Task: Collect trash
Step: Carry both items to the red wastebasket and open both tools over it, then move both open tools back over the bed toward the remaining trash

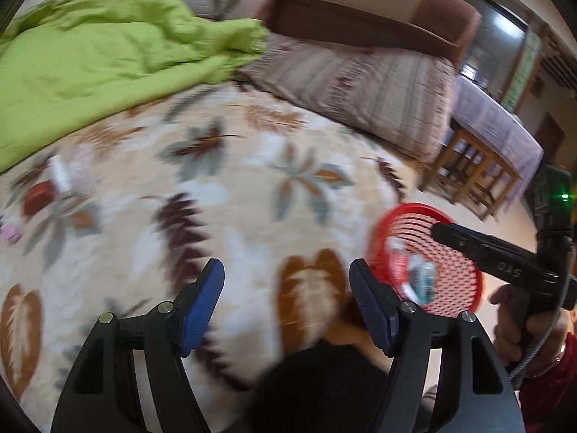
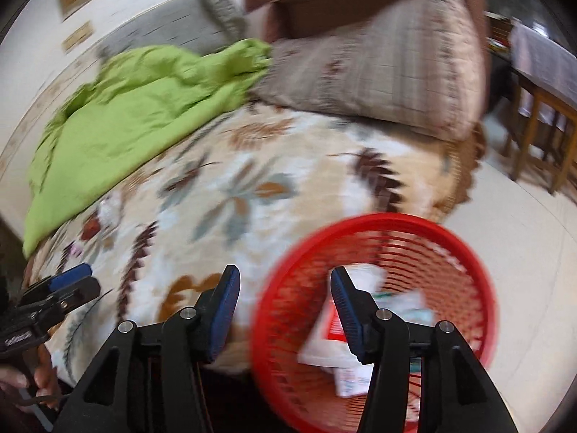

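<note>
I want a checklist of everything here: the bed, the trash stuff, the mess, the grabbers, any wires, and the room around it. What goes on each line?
Surface: leaf-patterned blanket on a bed; views are blurred.
Job's things: red basket beside the bed's edge, holding paper wrappers; small loose scraps lie on the blanket, too blurred to identify.
Clutter: crumpled green cloth and a striped pillow on the bed.
Grippers: left gripper open, empty, over the blanket; right gripper open, empty, with one finger over the basket.
Cables: a grey cable by the hand holding the right gripper.
Surroundings: covered wooden table, pale floor, brown headboard.
</note>
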The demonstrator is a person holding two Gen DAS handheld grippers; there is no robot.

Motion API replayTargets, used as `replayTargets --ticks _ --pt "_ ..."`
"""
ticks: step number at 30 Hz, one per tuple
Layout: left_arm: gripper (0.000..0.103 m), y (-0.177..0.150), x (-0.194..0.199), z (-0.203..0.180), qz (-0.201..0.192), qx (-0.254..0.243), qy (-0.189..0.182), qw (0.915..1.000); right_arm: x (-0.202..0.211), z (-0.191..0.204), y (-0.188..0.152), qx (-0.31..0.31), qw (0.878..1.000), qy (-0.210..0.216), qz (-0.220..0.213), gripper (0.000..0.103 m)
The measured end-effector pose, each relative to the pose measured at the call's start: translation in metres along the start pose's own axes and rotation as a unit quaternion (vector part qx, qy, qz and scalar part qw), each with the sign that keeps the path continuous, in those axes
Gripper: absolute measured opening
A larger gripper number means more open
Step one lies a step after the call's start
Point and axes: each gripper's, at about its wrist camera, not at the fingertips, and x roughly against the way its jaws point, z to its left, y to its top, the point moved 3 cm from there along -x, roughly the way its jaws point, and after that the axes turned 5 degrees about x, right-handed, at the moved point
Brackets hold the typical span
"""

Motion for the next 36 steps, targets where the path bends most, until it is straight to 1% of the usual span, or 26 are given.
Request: replayTargets --ticks 1,4,5,7,9,10,13,16,17,21,23,24,26,27,28,29,30,32,34,36 --pt "0.071 0.000 0.002 0.008 -0.002 0.007 0.006 1.0000 -0.002 0.012 0.002 0.011 1.000 0.010 0.000 0.056" --pt "0.071 -0.002 0.015 0.048 -0.015 0.038 0.032 0.9987 -0.011 0.046 0.006 0.032 0.998 0.044 0.008 0.056" --pt "0.071 -0.002 0.021 0.066 -0.025 0.049 0.049 0.9973 -0.013 0.056 0.008 0.040 0.998 0.054 0.010 0.056" --pt "0.071 -0.002 0.027 0.087 -0.033 0.067 0.065 0.9951 -0.019 0.077 0.011 0.059 0.996 0.063 0.014 0.056" --pt "0.071 0.000 0.036 0.120 -0.045 0.102 0.077 0.9907 -0.024 0.094 0.013 0.074 0.994 0.073 0.017 0.056" --pt "0.071 0.000 0.039 0.131 -0.050 0.112 0.084 0.9889 -0.027 0.105 0.015 0.082 0.993 0.079 0.020 0.056" --pt "0.071 0.003 0.051 0.177 -0.063 0.149 0.119 0.9797 -0.039 0.133 0.019 0.093 0.990 0.102 0.031 0.056" --pt "0.071 0.006 0.062 0.226 -0.072 0.185 0.153 0.9679 -0.048 0.157 0.022 0.105 0.986 0.121 0.038 0.056" --pt "0.071 0.007 0.065 0.244 -0.074 0.202 0.164 0.9627 -0.049 0.163 0.022 0.109 0.985 0.126 0.039 0.056" --pt "0.071 0.015 0.065 0.301 -0.075 0.251 0.183 0.9474 -0.059 0.187 0.027 0.132 0.980 0.144 0.043 0.056" --pt "0.071 0.021 0.058 0.317 -0.071 0.261 0.186 0.9446 -0.064 0.193 0.030 0.138 0.978 0.150 0.045 0.056" --pt "0.070 0.025 0.053 0.324 -0.069 0.262 0.182 0.9452 -0.068 0.196 0.032 0.141 0.977 0.152 0.046 0.056" --pt "0.062 0.035 0.036 0.336 -0.059 0.266 0.184 0.9444 -0.073 0.198 0.037 0.143 0.976 0.154 0.049 0.056" --pt "0.060 0.039 0.030 0.339 -0.053 0.264 0.183 0.9456 -0.075 0.199 0.039 0.142 0.977 0.154 0.049 0.056" --pt "0.056 0.043 0.022 0.341 -0.048 0.260 0.184 0.9465 -0.077 0.199 0.042 0.141 0.977 0.155 0.050 0.056" --pt "0.051 0.047 0.012 0.346 -0.040 0.258 0.197 0.9450 -0.079 0.199 0.044 0.141 0.977 0.155 0.050 0.056" --pt "0.049 0.048 0.006 0.349 -0.033 0.259 0.200 0.9444 -0.081 0.200 0.046 0.140 0.977 0.154 0.050 0.056" --pt "0.036 0.048 -0.012 0.358 -0.013 0.264 0.198 0.9439 -0.086 0.202 0.052 0.134 0.977 0.158 0.053 0.056" --pt "0.033 0.043 -0.020 0.363 -0.005 0.263 0.209 0.9419 -0.091 0.206 0.058 0.131 0.976 0.164 0.057 0.056" --pt "0.031 0.041 -0.017 0.360 -0.017 0.252 0.215 0.9432 -0.096 0.212 0.062 0.131 0.975 0.167 0.060 0.056"
